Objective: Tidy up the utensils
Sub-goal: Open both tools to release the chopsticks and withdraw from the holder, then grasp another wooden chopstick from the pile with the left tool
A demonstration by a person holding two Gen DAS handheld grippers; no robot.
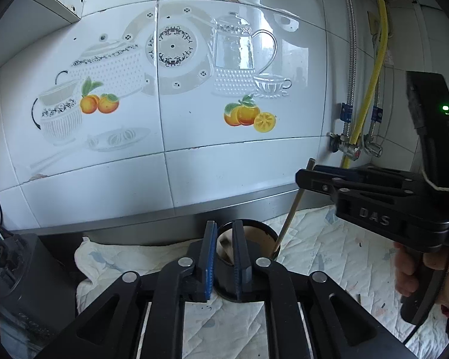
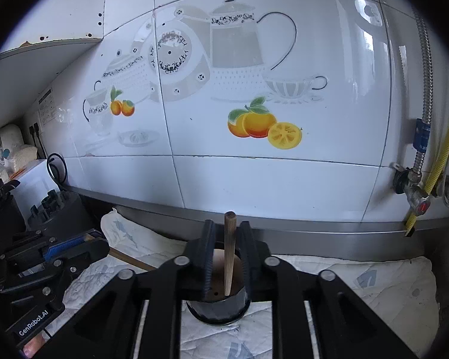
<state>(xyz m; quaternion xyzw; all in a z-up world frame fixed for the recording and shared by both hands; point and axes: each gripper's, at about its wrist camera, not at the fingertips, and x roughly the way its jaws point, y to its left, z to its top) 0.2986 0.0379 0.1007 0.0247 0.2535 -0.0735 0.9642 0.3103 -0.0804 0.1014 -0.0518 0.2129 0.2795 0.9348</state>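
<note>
Wooden chopstick (image 2: 230, 254) stands in holder (image 2: 218, 308); right tool (image 2: 227, 257) parted, left tool (image 1: 224, 251) slightly apart, empty; snagging could topple holder.

wall tiles (image 2: 254, 179): glossy white, printed grey teapots, plate, cups, orange fruit with green leaves
cloth (image 1: 314, 239): off-white quilted, faint blue-grey print
holder cup (image 2: 218, 308): black outside, brown inside
stick (image 2: 230, 251): light wood, darker lower part
left gripper (image 1: 224, 257): black, blue pads
right gripper (image 2: 227, 257): black
hose (image 1: 371, 83): yellow
backsplash strip (image 2: 314, 233): grey metal
</note>
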